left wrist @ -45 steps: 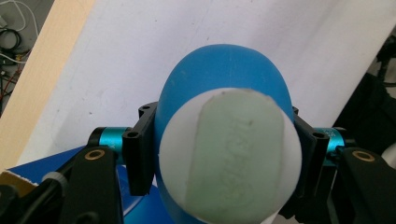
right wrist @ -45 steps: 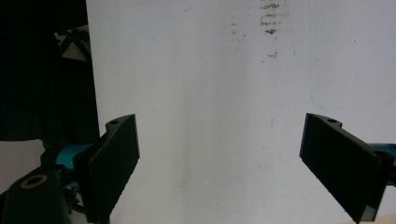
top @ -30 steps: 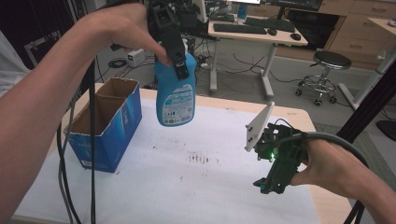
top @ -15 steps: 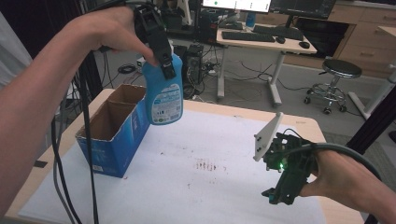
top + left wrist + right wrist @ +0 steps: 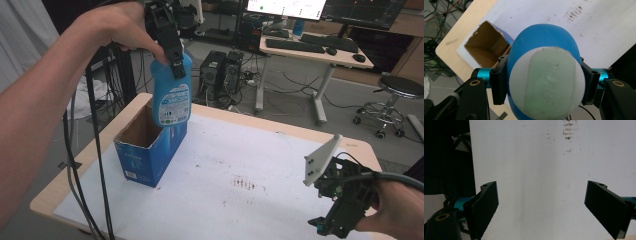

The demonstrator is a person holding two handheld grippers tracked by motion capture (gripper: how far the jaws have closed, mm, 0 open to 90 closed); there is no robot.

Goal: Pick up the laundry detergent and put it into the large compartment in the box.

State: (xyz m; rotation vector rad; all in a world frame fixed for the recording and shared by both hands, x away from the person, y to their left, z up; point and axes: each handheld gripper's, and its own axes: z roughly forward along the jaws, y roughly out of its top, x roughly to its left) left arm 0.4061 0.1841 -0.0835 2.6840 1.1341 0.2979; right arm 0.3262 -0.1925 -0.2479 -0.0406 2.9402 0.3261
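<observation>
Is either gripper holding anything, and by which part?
Left gripper clamps the blue bottle by its neck under the cap; right gripper holds nothing.

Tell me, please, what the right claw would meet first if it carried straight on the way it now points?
Most likely the white sheet on the table: the right claw stands open above a bare patch, though depth is unclear.

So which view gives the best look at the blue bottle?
The high view: the blue bottle shows side-on with its label, hanging from the left gripper above the cardboard box. The left gripper view shows just its cap end, clamped between the jaws.
</observation>
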